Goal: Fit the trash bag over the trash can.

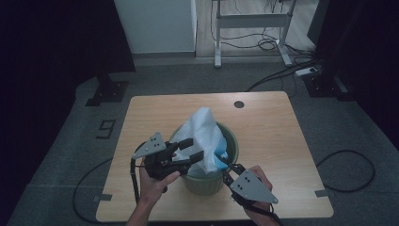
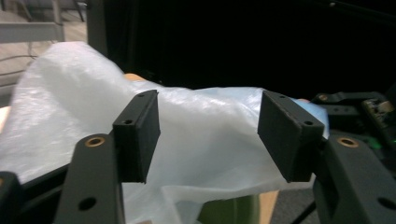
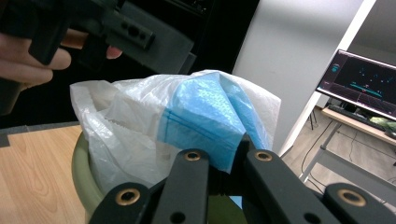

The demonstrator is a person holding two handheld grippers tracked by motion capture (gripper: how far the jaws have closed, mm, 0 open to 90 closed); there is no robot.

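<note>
A green bin (image 1: 207,181) stands near the front of the wooden table (image 1: 263,132), with a white plastic bag (image 1: 204,134) bulging up out of it. My left gripper (image 1: 190,149) is open at the bag's left side. In the left gripper view the bag (image 2: 205,140) lies just beyond and between the spread jaws of the left gripper (image 2: 212,135). My right gripper (image 1: 229,168) is shut on the bag's rim at the bin's right edge. There a blue fold (image 3: 205,116) of the bag (image 3: 126,121) runs into the right gripper (image 3: 227,163), above the bin's rim (image 3: 81,172).
A cable hole (image 1: 239,104) sits at the table's far edge. On the floor are cables (image 1: 346,169), a "9" mark (image 1: 106,128) and a desk frame (image 1: 249,21). A lit monitor (image 3: 359,84) stands beyond the bag. The hand holding the left gripper (image 3: 130,32) is above the bag.
</note>
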